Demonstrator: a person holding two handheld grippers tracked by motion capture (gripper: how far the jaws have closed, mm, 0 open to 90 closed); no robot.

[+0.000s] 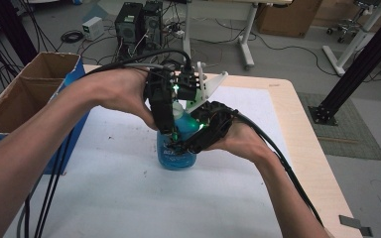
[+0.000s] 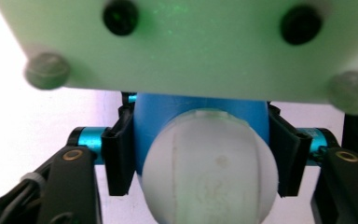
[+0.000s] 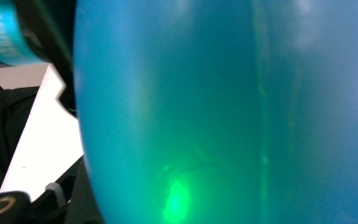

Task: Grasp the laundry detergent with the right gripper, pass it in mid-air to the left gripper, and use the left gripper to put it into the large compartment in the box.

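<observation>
Work in hand: a blue bottle (image 1: 176,154) stands upright on the white mat of the bench (image 1: 297,144), at mid-bench, with both grippers on it.
Right gripper (image 1: 191,141): comes in level from the right, nearer the person; its jaws are closed on the bottle's body, just above the label. In the right gripper view the translucent blue wall (image 3: 223,112) sits right against the lens.
Left gripper (image 1: 166,126): comes down from the upper left, a little farther off; its jaws are clamped on the blue neck (image 2: 200,109), one black pad (image 2: 119,156) on each side, just below the white cap (image 2: 209,170).
Bottle axis: vertical; cap up, base on the mat.
Key relation: the two grips are stacked on one axis, the right low on the body, the left high at the neck, the jaws crossing the axis from opposite sides.
Judged step: the body looks braced for work at the top; any twist or pull would run about or along the upright axis.
Nearer hand to cap: the left.
Far left: an open cardboard box (image 1: 27,89) at the bench edge, well apart from the bottle.
</observation>
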